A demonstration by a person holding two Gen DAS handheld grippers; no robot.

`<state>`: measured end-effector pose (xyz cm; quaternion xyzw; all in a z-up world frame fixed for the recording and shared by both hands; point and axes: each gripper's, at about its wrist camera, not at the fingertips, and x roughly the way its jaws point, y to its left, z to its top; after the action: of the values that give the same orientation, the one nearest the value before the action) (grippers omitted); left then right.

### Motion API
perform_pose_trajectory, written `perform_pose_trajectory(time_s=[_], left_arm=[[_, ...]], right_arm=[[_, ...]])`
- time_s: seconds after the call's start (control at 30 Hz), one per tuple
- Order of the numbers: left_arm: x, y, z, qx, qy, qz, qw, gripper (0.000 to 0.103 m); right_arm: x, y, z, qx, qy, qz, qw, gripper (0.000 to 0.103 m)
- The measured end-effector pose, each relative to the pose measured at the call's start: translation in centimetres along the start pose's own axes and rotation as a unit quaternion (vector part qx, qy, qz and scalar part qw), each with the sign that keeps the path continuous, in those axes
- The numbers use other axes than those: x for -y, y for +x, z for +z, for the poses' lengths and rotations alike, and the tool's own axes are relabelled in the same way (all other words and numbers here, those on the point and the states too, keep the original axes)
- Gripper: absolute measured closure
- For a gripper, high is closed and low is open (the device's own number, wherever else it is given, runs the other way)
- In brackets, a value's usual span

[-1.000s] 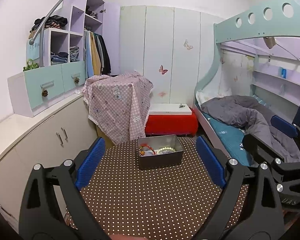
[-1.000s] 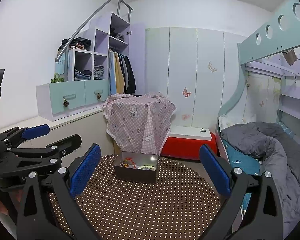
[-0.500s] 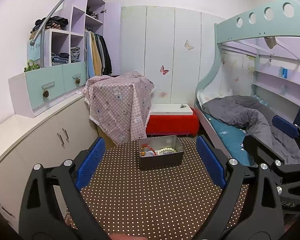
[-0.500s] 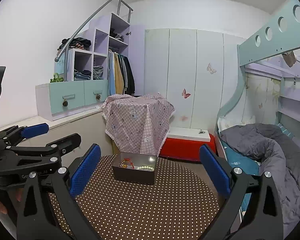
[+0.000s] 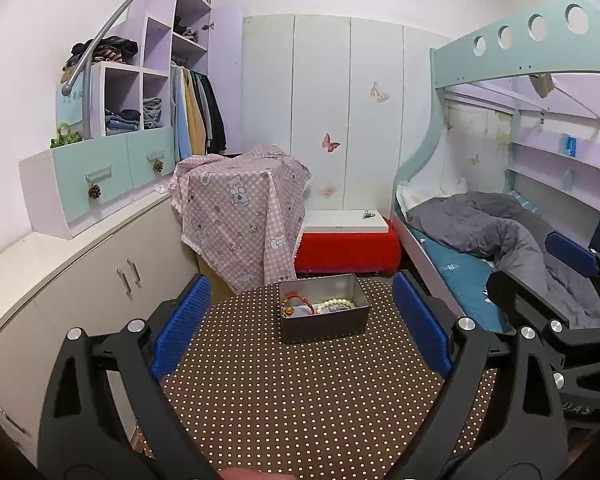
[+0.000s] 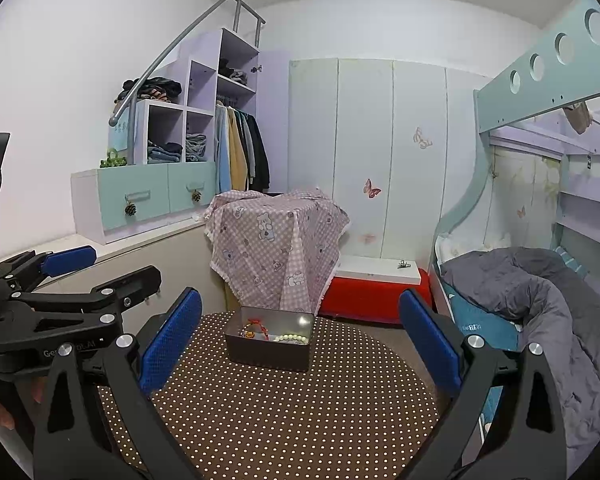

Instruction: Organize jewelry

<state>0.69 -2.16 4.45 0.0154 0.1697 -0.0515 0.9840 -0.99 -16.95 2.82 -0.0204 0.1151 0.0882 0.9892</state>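
Left tongs point(image 5: 300, 328) spread wide and empty, right tongs point(image 6: 300, 344) likewise, metal tin point(image 5: 324, 308) of beads and bracelets at twelve o'clock on dotted table point(image 5: 300, 400)

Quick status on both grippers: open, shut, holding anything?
Left gripper: open, holding nothing.
Right gripper: open, holding nothing.
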Motion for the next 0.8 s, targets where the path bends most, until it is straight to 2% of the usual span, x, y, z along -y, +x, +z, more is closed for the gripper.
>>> perform_pose_trajectory(time_s=[0.37,0.8], left_arm=[[-0.3,0.8,0.0,-0.01,0.001,0.001,0.9999,0.013],[-0.4,1.0,0.4,0.002,0.013,0.012,0.9998,0.013]], right_arm=[[-0.1,0.6,0.3,-0.007,0.001,-0.001,1.0,0.008],[-0.3,1.2,0.6,-0.007,-0.001,0.0,1.0,0.008]])
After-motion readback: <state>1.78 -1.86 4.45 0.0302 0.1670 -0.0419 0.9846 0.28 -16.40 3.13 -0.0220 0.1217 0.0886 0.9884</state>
